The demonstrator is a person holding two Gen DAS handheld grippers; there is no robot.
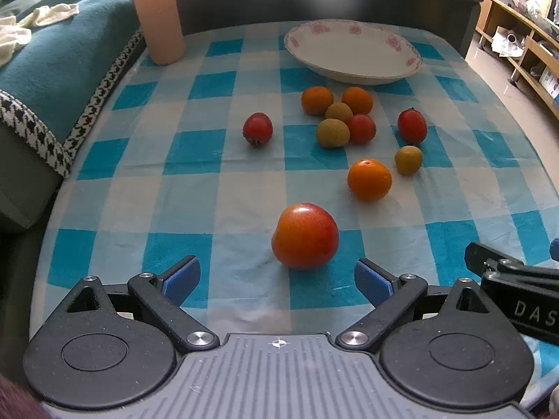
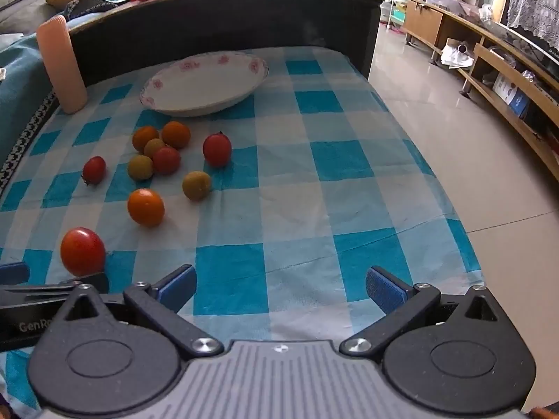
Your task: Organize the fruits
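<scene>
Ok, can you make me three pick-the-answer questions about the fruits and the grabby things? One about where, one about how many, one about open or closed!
1. Where is the big tomato?
A. In the plate
B. On the cloth, just ahead of the left gripper
C. Behind the pink cylinder

2. How many yellow-green fruits lie on the cloth?
A. One
B. Three
C. Six

3. How is the left gripper right now?
A. Open, holding nothing
B. Shut on a tomato
C. Shut on the plate

Answers:
1 B: the tomato sits on the checked cloth just beyond the blue fingertips.
2 B: three show, two in the cluster and one apart.
3 A: its fingers are spread wide, touching nothing. The plate holds no fruit.
</scene>
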